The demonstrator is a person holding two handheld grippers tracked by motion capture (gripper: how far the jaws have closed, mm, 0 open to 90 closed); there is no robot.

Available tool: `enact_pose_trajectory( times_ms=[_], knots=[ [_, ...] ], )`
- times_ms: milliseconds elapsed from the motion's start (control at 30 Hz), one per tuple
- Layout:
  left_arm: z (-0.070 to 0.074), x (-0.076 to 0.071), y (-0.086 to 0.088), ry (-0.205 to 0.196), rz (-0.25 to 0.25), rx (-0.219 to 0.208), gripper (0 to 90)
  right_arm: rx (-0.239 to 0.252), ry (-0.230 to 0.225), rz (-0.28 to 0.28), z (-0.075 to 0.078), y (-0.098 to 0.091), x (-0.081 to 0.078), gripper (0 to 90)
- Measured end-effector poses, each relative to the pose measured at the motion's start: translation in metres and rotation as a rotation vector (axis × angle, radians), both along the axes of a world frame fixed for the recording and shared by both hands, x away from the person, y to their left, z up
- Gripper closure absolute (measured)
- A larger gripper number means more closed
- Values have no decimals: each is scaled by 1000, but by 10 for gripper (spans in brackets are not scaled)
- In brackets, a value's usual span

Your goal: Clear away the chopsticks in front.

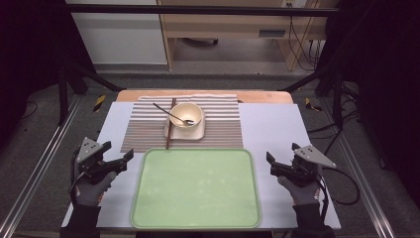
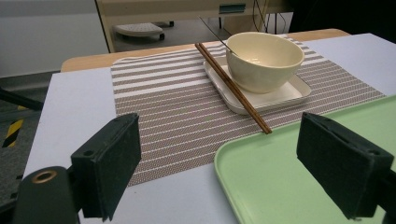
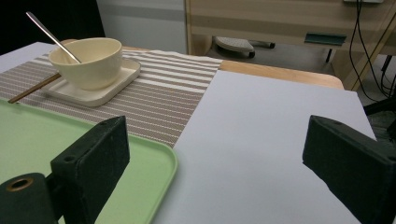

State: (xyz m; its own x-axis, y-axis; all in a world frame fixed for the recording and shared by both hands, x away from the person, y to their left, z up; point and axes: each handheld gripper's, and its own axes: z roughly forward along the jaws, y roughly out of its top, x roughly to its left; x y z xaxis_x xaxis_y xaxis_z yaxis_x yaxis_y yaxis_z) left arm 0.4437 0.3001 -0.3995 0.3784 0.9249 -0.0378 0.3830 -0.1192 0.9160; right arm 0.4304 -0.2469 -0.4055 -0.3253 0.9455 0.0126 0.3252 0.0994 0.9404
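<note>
Looking down from the high view: left gripper (image 1: 130, 159) and right gripper (image 1: 270, 163) parked on either side of the green tray (image 1: 195, 191), jaws spread wide, nothing between them, both pointing inward toward the tray's far corners. Held by gloved hands, left hand (image 1: 92, 186) and right hand (image 1: 300, 188), each just off a short side of the tray.

Seen best from above: the whole layout, with the cream bowl (image 1: 186, 115) seated on a small square plate (image 1: 197, 134) in the middle of the striped placemat (image 1: 223, 126), beyond the tray's far edge. Spoon (image 1: 171, 114) resting in the bowl, handle slanting out to the far left. Chopsticks (image 1: 170, 124) lying along the plate's left side, near end reaching almost to the tray.

Shown more closely in the left gripper view: chopsticks (image 2: 232, 86) propped on the plate's rim (image 2: 280, 98), tip touching or nearly touching the tray's edge (image 2: 243, 149); bowl (image 2: 264, 60) upright. Shown in the right gripper view: spoon handle (image 3: 49, 32) leaning out of the bowl (image 3: 88, 60), plus a broad bare stretch of pale table cover (image 3: 261, 140) right of the tray.

Open room: bare cover on both sides of the placemat, tray surface free. Standing in the way of a straight reach to the bowl from the left: chopsticks and spoon handle. Around the table: dark frame rails, shelving and cables behind.
</note>
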Motion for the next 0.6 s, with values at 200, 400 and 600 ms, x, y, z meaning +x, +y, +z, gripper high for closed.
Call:
enact_pose_trajectory(
  times_ms=[200,400,600],
  knots=[
    [1,6,-4,4,-3,8,138,4,-9,-4,2,0,-1,76],
    [2,22,-11,12,-7,16,147,2,-12,0,3,4,0,76],
    [6,33,-20,10,-13,32,152,3,-4,7,2,9,1,76]
  ],
)
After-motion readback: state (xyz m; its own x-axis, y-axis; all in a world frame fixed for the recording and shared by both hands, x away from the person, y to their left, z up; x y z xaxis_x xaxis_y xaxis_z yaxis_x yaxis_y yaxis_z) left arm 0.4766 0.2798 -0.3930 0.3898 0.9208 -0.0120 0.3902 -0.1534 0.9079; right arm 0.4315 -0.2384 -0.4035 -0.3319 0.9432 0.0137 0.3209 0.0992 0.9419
